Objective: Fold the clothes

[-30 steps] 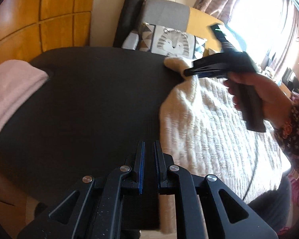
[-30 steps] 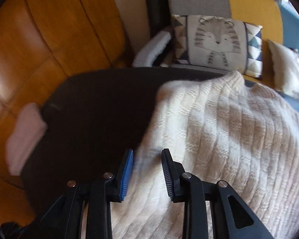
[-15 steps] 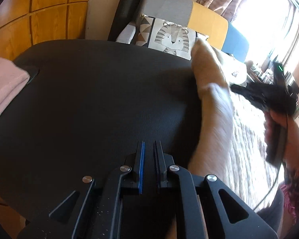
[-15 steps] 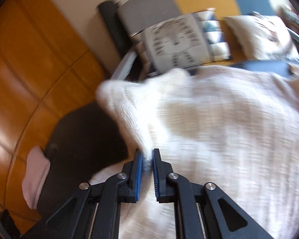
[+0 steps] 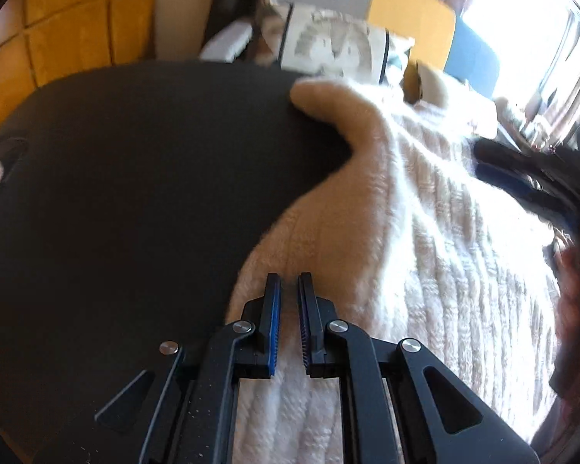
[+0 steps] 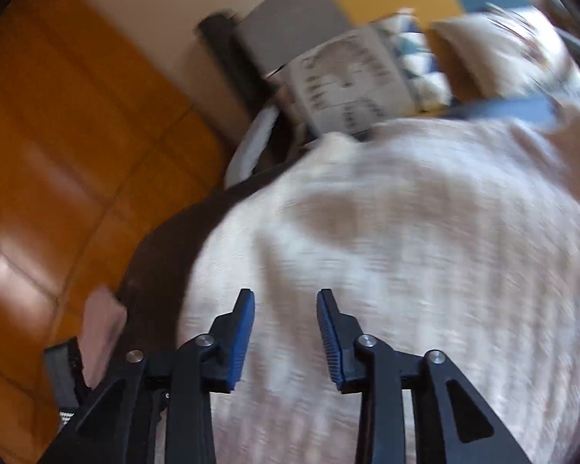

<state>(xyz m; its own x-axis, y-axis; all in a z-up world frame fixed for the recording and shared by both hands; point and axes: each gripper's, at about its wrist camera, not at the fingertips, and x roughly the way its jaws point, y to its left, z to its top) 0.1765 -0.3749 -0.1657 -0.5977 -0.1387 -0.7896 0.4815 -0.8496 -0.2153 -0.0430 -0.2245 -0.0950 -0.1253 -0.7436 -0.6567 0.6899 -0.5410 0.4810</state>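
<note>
A cream knit sweater lies on the right half of a dark round table. One fold of it reaches toward the far left. My left gripper hovers over the sweater's near left edge, its jaws shut to a thin gap with nothing pinched. In the right wrist view, blurred by motion, my right gripper hangs above the sweater. Its jaws are opening, with no cloth between the pads. The same gripper appears as a dark shape at the right of the left wrist view, held by a hand.
A pink folded cloth rests at the table's left rim. Behind the table stands a sofa with a tiger-print cushion and a white cushion. Wooden floor lies to the left, and a bright window is at the far right.
The right gripper, shut on a lifted fold of the sweater half a second ago, has let it go and opened. The left gripper has moved right, from bare table to over the sweater's edge.
</note>
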